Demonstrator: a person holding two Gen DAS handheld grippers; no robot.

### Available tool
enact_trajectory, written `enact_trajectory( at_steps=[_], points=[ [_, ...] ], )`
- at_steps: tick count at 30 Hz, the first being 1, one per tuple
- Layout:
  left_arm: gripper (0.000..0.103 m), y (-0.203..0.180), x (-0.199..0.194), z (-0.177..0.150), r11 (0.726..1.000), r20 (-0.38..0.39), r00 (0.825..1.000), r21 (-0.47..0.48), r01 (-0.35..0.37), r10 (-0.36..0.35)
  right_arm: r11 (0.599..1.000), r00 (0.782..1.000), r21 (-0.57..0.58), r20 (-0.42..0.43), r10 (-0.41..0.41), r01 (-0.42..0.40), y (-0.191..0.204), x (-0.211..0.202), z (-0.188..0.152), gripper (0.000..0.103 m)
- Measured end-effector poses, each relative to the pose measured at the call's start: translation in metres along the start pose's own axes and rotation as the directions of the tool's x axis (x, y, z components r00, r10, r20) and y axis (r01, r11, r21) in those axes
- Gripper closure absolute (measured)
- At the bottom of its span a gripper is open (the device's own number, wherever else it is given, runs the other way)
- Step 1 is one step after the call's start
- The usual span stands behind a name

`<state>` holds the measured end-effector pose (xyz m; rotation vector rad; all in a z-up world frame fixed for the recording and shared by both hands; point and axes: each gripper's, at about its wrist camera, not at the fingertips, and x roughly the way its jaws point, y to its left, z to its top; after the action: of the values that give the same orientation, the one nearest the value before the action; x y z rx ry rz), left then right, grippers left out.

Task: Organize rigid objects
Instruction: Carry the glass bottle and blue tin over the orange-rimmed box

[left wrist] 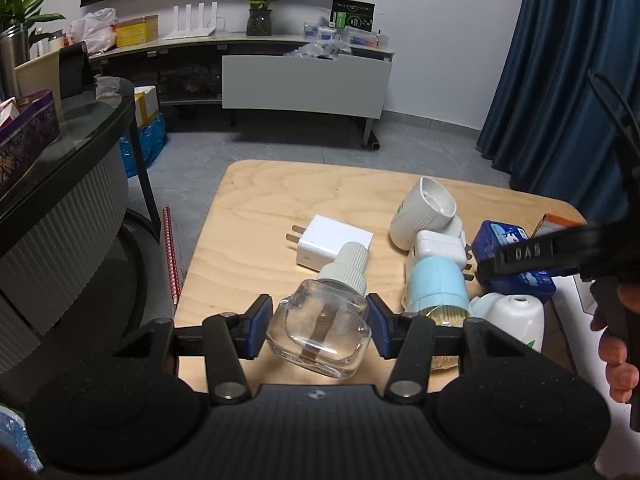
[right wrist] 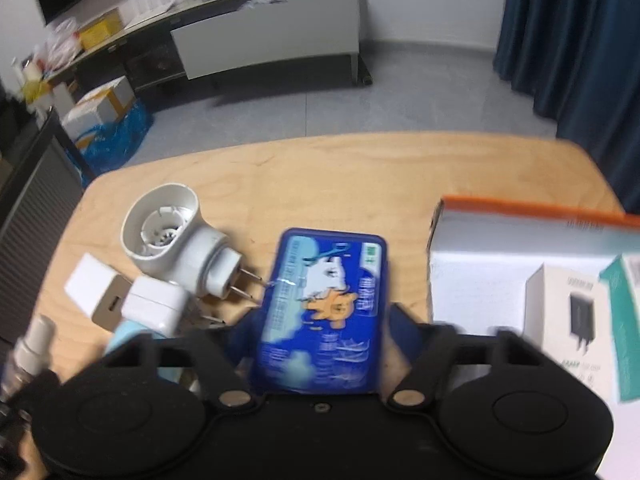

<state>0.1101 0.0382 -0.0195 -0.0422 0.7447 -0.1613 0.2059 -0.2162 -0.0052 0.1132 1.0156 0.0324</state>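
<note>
My left gripper (left wrist: 320, 320) is shut on a clear glass bottle (left wrist: 320, 336) with a ribbed white cap, held tilted just above the wooden table (left wrist: 260, 200). In the blurred right wrist view, my right gripper (right wrist: 320, 320) has a blue printed box (right wrist: 324, 312) between its fingers, the pads against its long sides. That blue box (left wrist: 496, 236) lies at the table's right. Left of it lie a round white plug-in unit (right wrist: 168, 232), a small white adapter (right wrist: 156, 308) and a white charger (left wrist: 336, 240). A light blue device (left wrist: 436, 284) lies behind my left gripper's right finger.
An open white carton with an orange edge (right wrist: 480, 280) stands right of the blue box and holds small boxes. A white dispenser (left wrist: 516, 320) lies near the front. A dark glass-topped side table (left wrist: 80, 140) and a red notebook (left wrist: 171, 256) are at the left. A person's hand (left wrist: 616, 352) shows.
</note>
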Motion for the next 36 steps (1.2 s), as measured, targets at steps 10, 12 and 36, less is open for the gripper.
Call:
enact_trajectory(
  at_steps=[10,12,36],
  points=[
    [0.052,-0.01,-0.018,0.004,0.999,0.031,0.999,-0.032,-0.025,0.026,0.994,0.987,-0.011,0.11,0.113,-0.112,-0.026,-0.062,-0.022,0.029],
    [0.052,-0.015,-0.023,0.004,0.999,0.033,0.999,-0.037,-0.03,0.031,0.992,0.984,-0.018,0.123,0.127,-0.125,-0.029,-0.077,-0.027,0.029],
    [0.052,-0.055,-0.07,-0.01,0.999,0.059,0.998,-0.033,-0.008,0.01,0.992,0.977,-0.044,0.174,0.121,-0.115,-0.034,-0.156,-0.076,0.029]
  ],
)
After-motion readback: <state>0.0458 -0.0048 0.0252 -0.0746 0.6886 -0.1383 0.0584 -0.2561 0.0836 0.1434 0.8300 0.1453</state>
